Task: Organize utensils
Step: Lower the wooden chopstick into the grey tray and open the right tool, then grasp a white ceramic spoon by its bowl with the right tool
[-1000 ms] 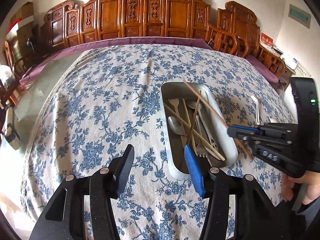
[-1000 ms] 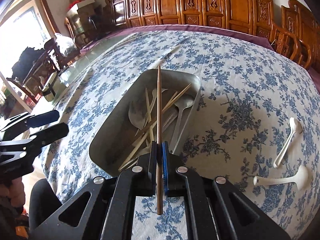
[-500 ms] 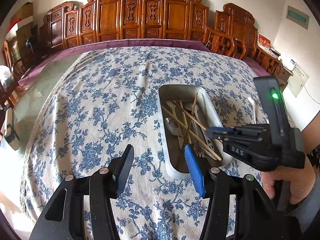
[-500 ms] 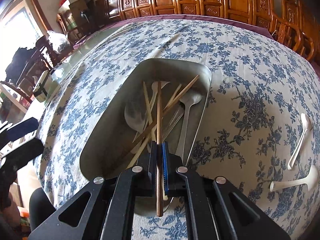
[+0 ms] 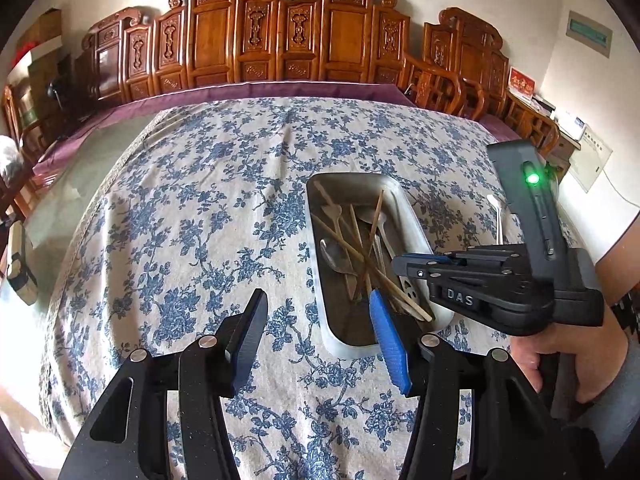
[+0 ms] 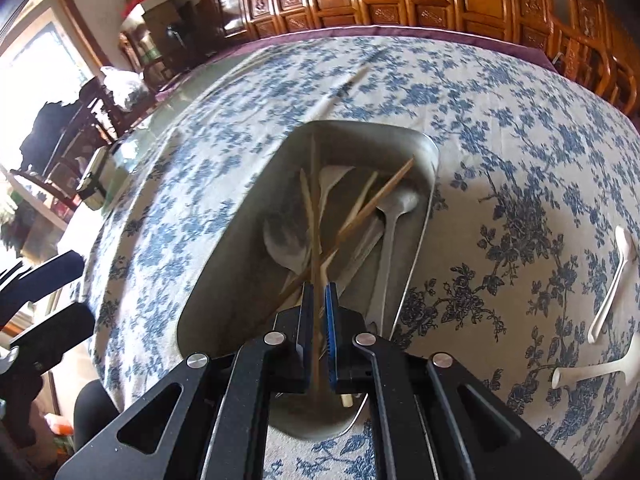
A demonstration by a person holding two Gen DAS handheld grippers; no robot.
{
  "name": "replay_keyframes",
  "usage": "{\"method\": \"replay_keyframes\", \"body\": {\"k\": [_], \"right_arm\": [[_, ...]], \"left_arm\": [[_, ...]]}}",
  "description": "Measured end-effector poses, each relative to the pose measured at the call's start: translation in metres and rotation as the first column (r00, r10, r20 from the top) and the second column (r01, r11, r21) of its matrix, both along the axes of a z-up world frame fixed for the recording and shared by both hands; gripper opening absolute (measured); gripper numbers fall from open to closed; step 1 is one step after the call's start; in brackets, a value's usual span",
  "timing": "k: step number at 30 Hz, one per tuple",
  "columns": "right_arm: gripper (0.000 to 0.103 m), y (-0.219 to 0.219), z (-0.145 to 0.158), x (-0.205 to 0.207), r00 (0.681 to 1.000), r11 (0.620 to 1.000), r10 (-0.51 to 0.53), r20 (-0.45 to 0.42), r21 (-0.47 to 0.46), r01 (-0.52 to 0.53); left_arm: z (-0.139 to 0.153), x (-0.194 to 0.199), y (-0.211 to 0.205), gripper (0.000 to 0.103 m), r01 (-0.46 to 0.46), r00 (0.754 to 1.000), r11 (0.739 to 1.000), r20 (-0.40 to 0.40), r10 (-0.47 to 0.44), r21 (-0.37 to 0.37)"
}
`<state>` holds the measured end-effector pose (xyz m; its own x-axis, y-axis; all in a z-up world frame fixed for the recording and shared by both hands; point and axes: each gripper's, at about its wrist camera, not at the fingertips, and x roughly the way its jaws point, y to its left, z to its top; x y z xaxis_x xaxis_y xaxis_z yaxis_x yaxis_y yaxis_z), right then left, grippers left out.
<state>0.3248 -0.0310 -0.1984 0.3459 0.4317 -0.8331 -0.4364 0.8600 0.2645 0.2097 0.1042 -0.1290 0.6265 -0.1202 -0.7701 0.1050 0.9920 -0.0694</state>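
The right gripper (image 6: 319, 300) pinches a chopstick (image 6: 315, 216) low over the metal tray (image 6: 420, 216), its long axis pointing to the far end. The tray holds spoons and chopsticks, apparently a fork. The left gripper (image 5: 316, 332) hovers spread, empty. Two white spoons (image 6: 612, 280) lie right on the desk (image 6: 500, 120).

Wooden chopsticks (image 6: 315, 216) and metal spoons (image 6: 390, 232) jumbled in steel tray (image 6: 240, 248)

Desk cloth (image 5: 192, 208): off-white with blue floral print, purple border at far edge. Tray (image 6: 248, 216): dull silver-grey metal. Chopsticks (image 6: 372, 204) in it: light brown wood. Two spoons (image 6: 612, 280), right of frame: white. Left gripper (image 5: 320, 328): black with blue pads. Carved chairs (image 5: 280, 36), top of frame: reddish-brown wood.
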Motion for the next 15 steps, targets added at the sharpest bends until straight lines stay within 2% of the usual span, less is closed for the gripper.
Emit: {"method": "replay_keyframes", "body": {"k": [4,8,12,14,15], "right_arm": [[0.007,-0.01,0.015,-0.01,0.999,1.0,0.015,0.04,0.024,-0.016],[0.007,-0.032,0.03,-0.022,0.997,0.999,-0.002,0.082,0.033,-0.001],[0.007,-0.067,0.038,-0.037,0.992,0.999,-0.035,0.118,0.022,0.033],[0.008,-0.092,0.037,-0.045,0.989,0.998,-0.063,0.134,0.011,0.062],[0.012,-0.105,0.036,-0.048,0.987,0.997,-0.081,0.142,-0.003,0.082]], "left_arm": [[0.001,-0.001,-0.002,0.051,0.003,1.0,1.0,0.005,-0.003,0.004],[0.003,-0.004,-0.007,0.057,0.014,1.0,1.0,0.013,-0.014,0.009],[0.006,-0.007,-0.014,0.062,0.028,0.999,1.0,0.021,-0.028,0.013],[0.007,-0.009,-0.018,0.069,0.036,0.999,0.999,0.029,-0.037,0.015],[0.008,-0.01,-0.021,0.07,0.039,0.999,0.999,0.032,-0.04,0.018]]}}
